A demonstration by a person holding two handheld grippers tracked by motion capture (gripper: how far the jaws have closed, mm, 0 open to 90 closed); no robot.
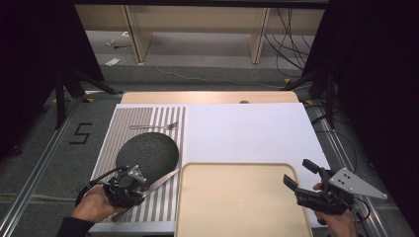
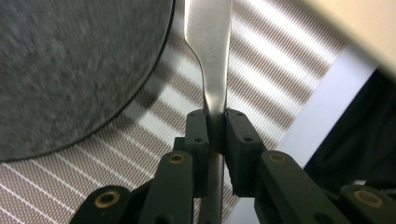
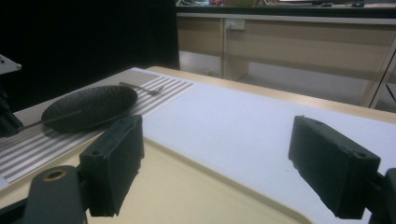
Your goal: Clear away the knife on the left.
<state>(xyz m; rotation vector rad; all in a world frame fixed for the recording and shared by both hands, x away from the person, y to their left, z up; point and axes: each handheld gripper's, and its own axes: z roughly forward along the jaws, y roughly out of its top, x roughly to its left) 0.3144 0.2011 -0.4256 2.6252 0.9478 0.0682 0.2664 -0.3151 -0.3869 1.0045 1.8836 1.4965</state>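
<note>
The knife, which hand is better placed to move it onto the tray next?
Left, probably. The left tool is already clamped on the knife beside the dark plate; the right tool hangs open over the tray.

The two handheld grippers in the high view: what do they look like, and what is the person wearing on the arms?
Both are black, with two blocky black jaws on linkage arms. The left gripper carries a small grey plate on top, and a black cable loops off its side. The right gripper bears a larger grey three-cornered plate with small holes. Brass-coloured pivot pins show in the gripper views. A dark sleeve covers the left forearm.
</note>
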